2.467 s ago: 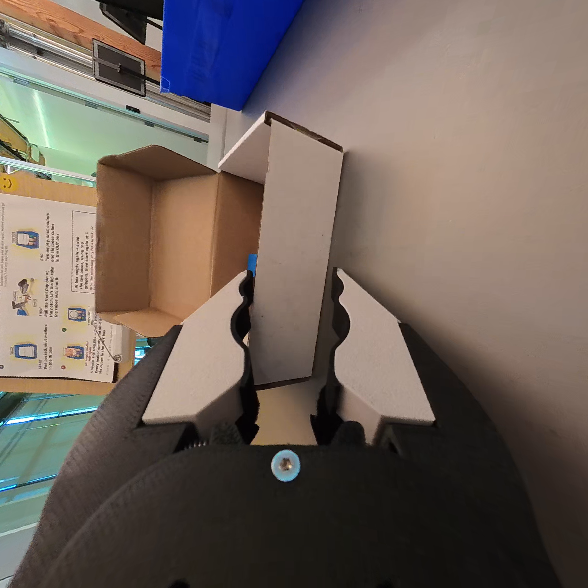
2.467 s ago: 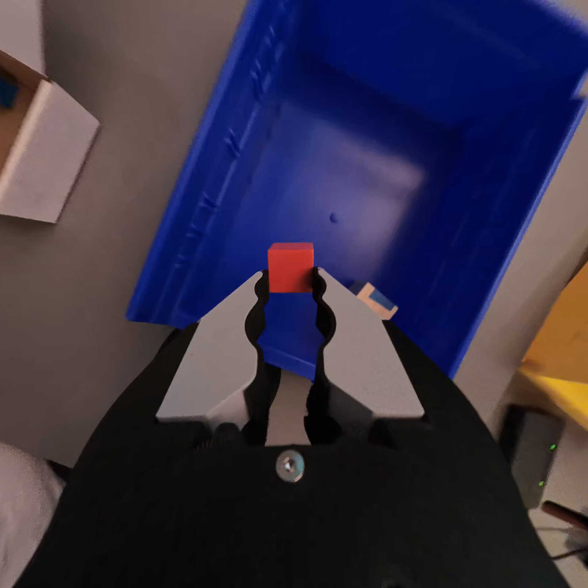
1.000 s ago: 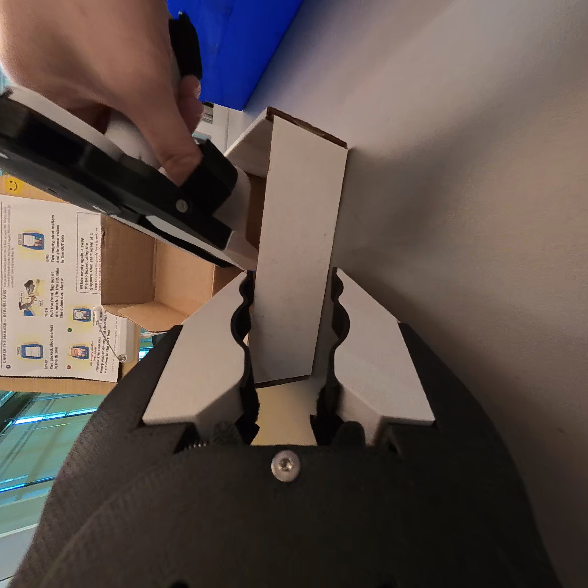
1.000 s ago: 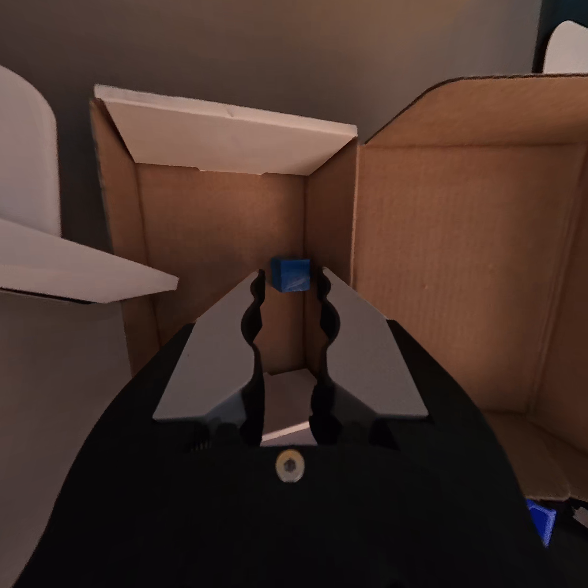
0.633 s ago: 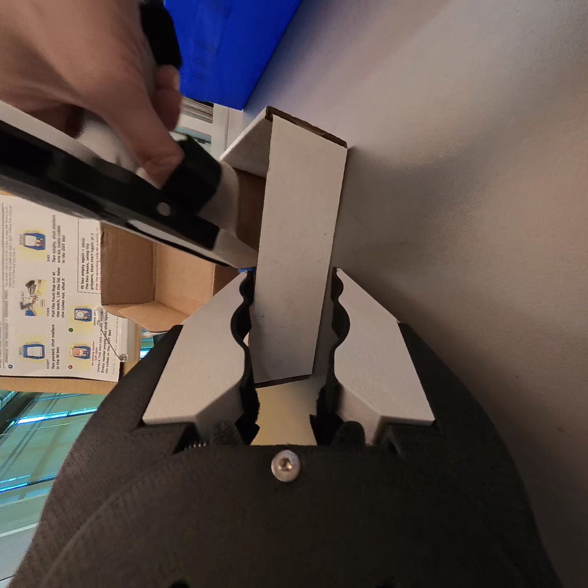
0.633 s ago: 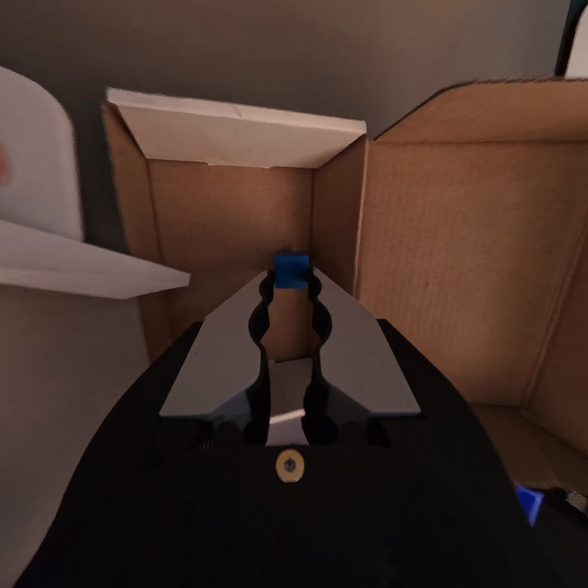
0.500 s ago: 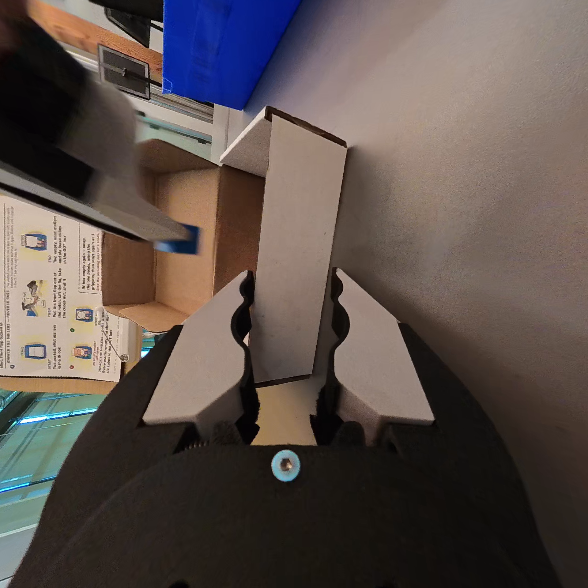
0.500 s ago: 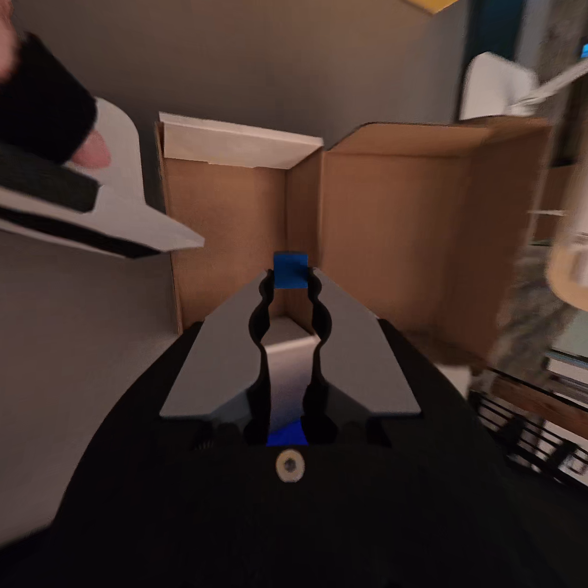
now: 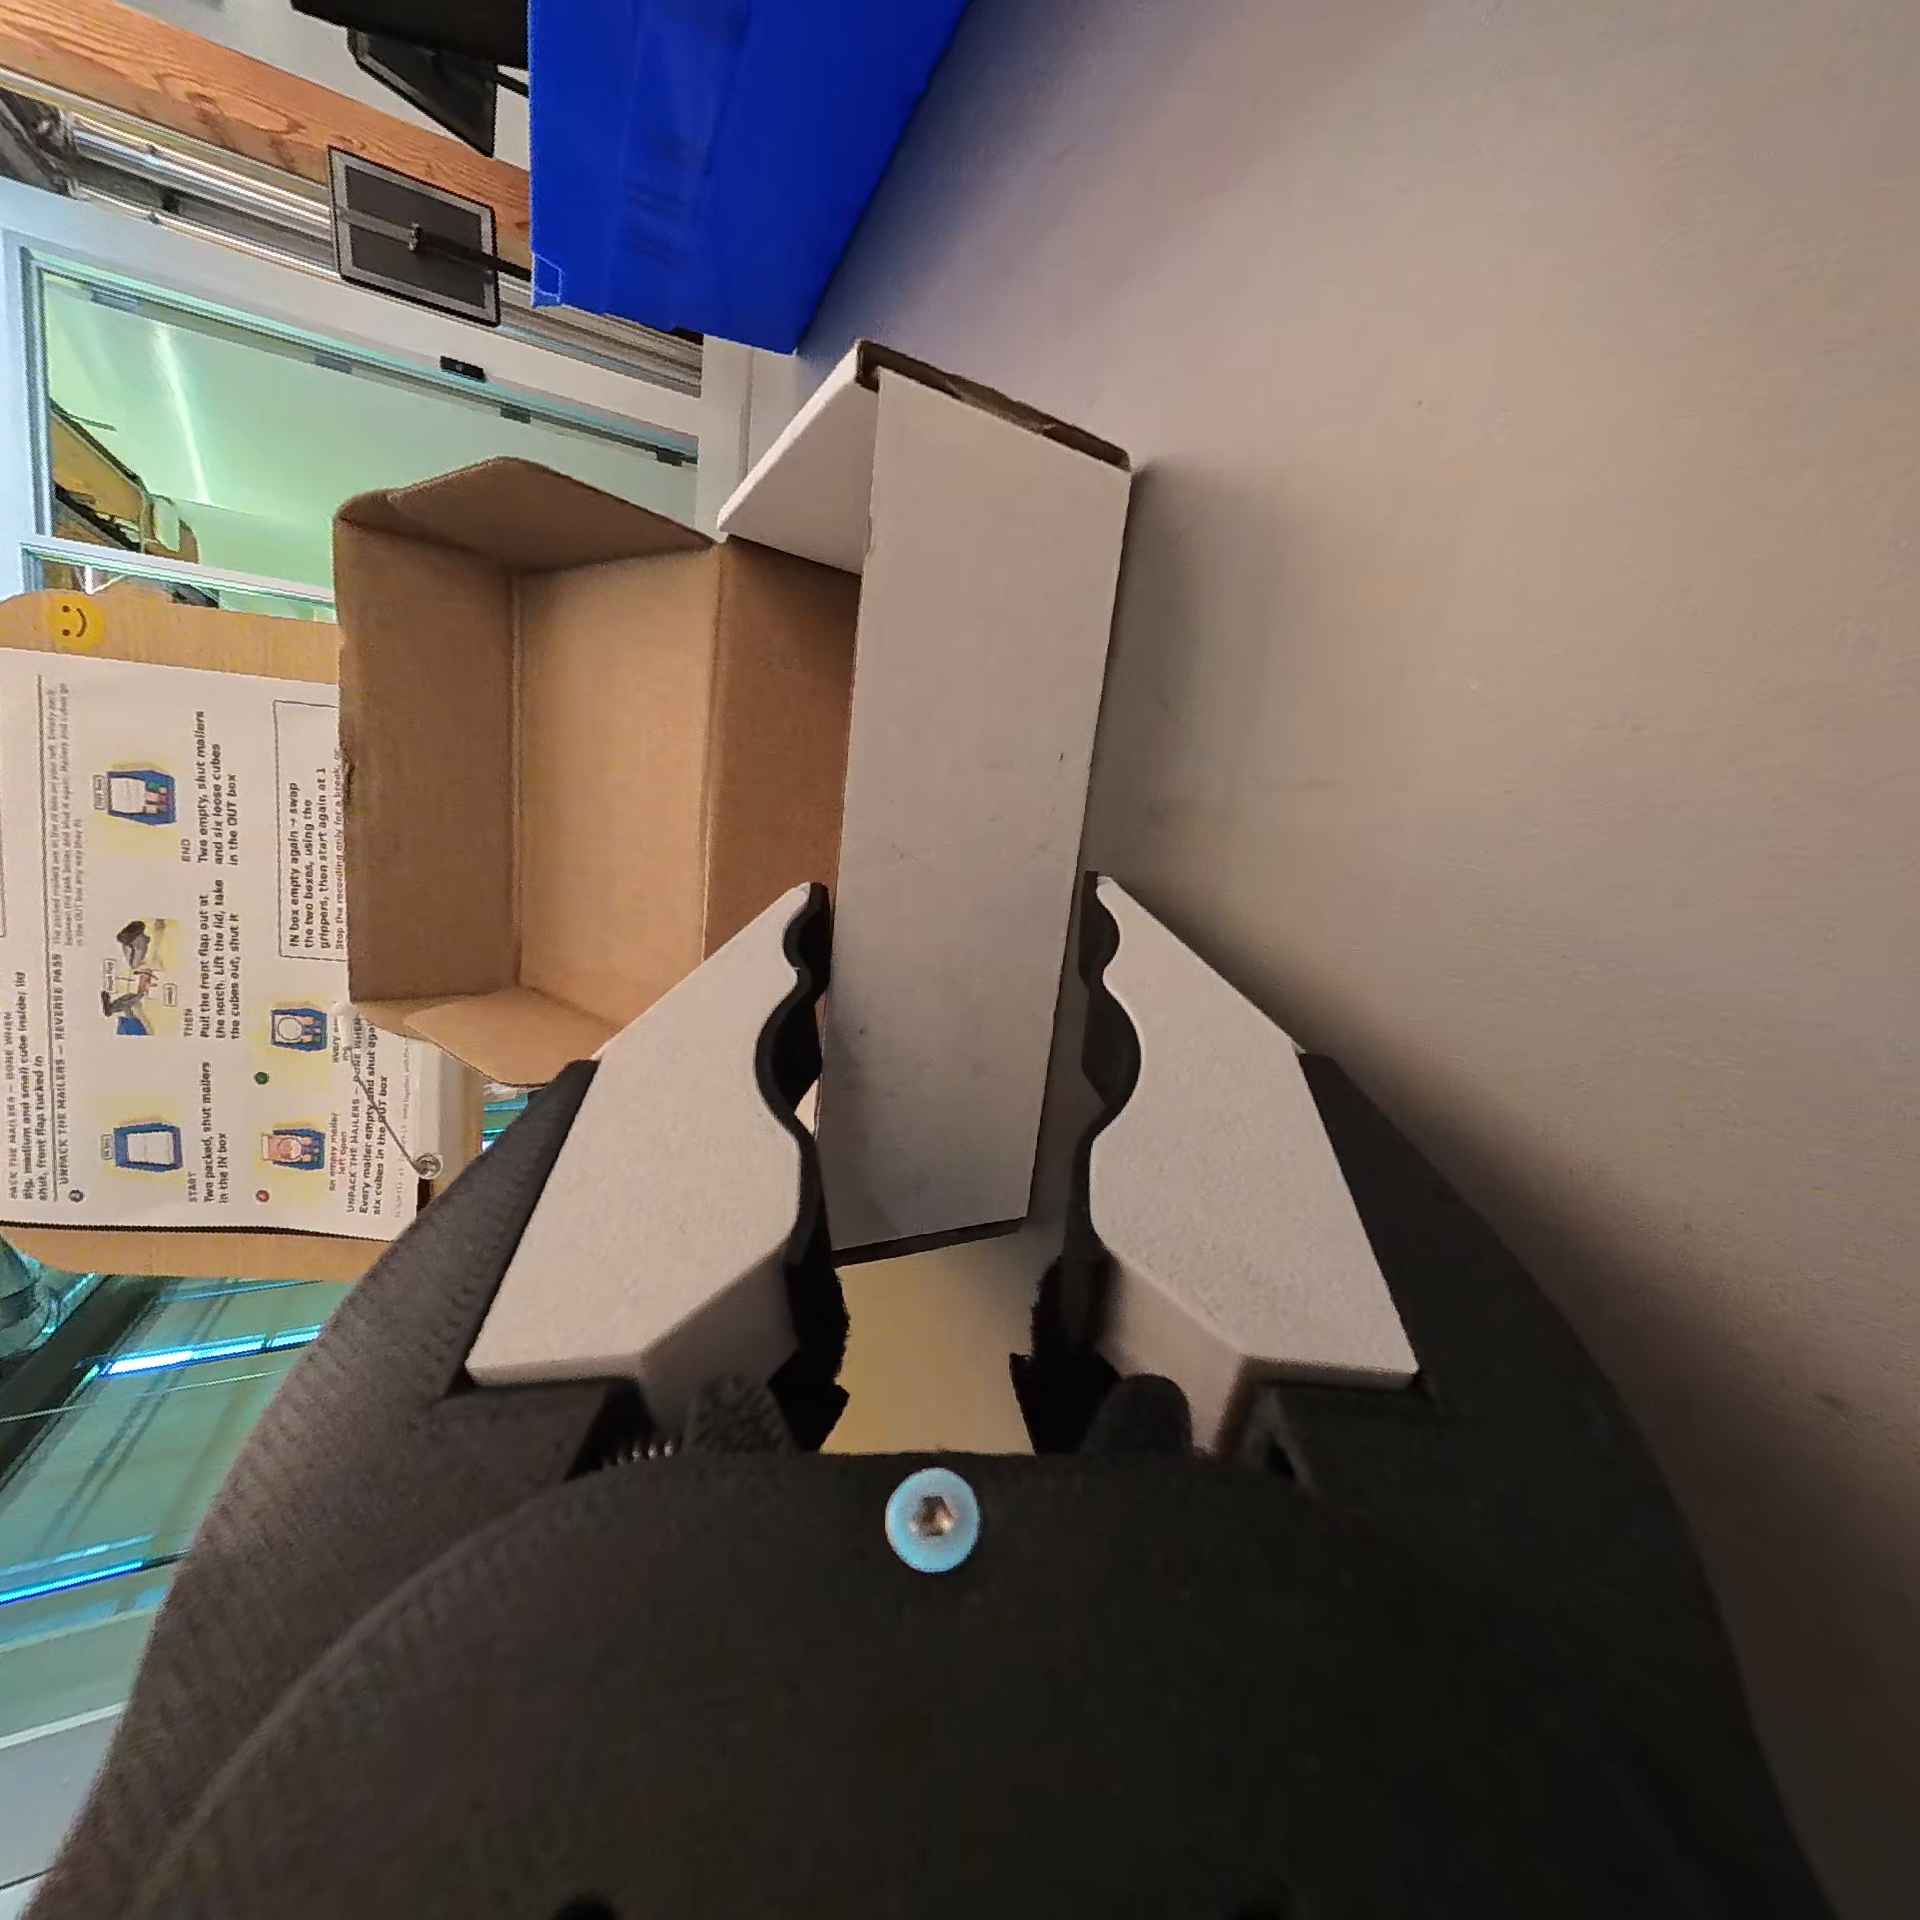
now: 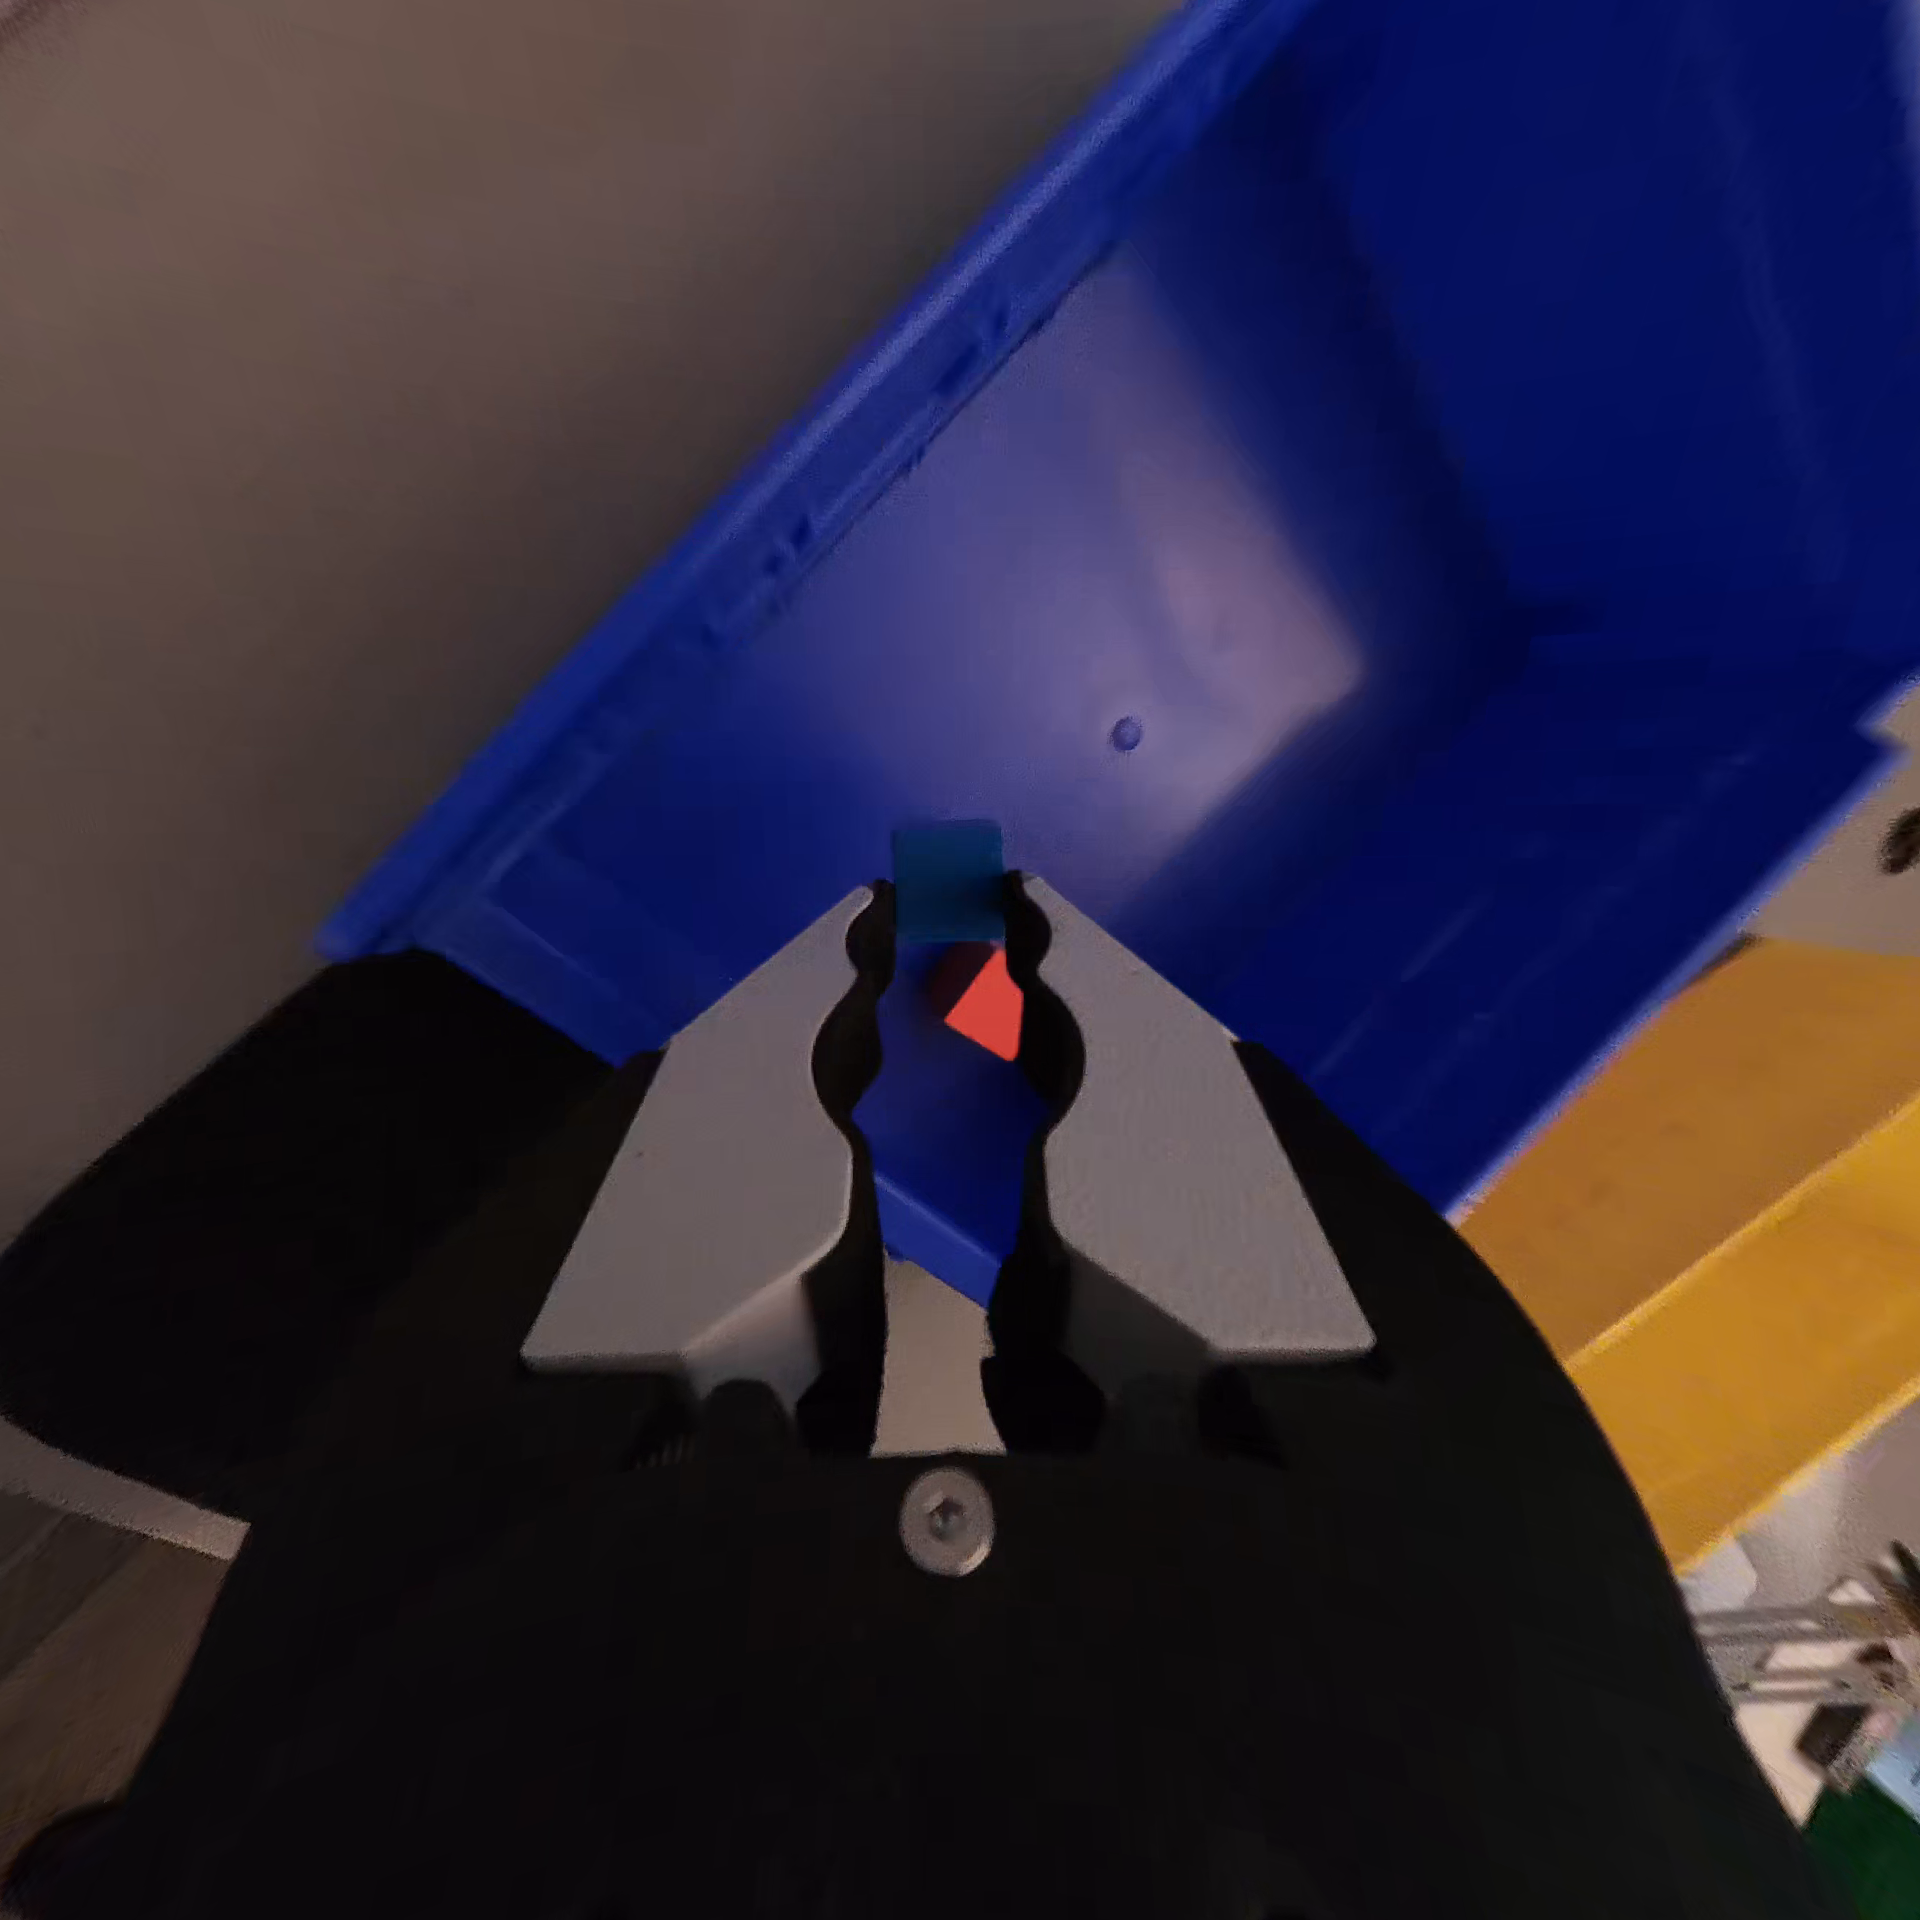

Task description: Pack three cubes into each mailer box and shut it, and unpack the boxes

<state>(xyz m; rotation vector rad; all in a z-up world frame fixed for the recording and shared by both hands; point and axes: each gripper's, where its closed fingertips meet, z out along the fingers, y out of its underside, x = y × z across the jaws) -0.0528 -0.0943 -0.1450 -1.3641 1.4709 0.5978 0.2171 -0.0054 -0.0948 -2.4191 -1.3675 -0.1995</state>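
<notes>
My left gripper (image 9: 951, 888) is shut on the white wall of a mailer box (image 9: 977, 727) that lies on the grey table (image 9: 1507, 727). One finger is on each side of the wall. The mailer's brown lid (image 9: 613, 748) stands open, and what shows of the inside holds no cubes. My right gripper (image 10: 948, 904) is shut on a small blue cube (image 10: 948, 862) and holds it over the inside of a blue bin (image 10: 1351, 520). A red cube (image 10: 987, 1003) lies on the bin floor just below the blue one. This view is blurred.
The blue bin (image 9: 686, 156) stands on the table beyond the mailer. A printed instruction sheet on cardboard (image 9: 156, 935) stands past the open lid. A yellow surface (image 10: 1714, 1195) lies beside the bin. Grey table (image 10: 416, 312) shows on the bin's other side. The grippers' ends are close to 30 centimeters from one another.
My right gripper closed on the blue cube inside the mailer, lifted it out and swung over to the blue bin. My left gripper has kept its hold on the mailer.
</notes>
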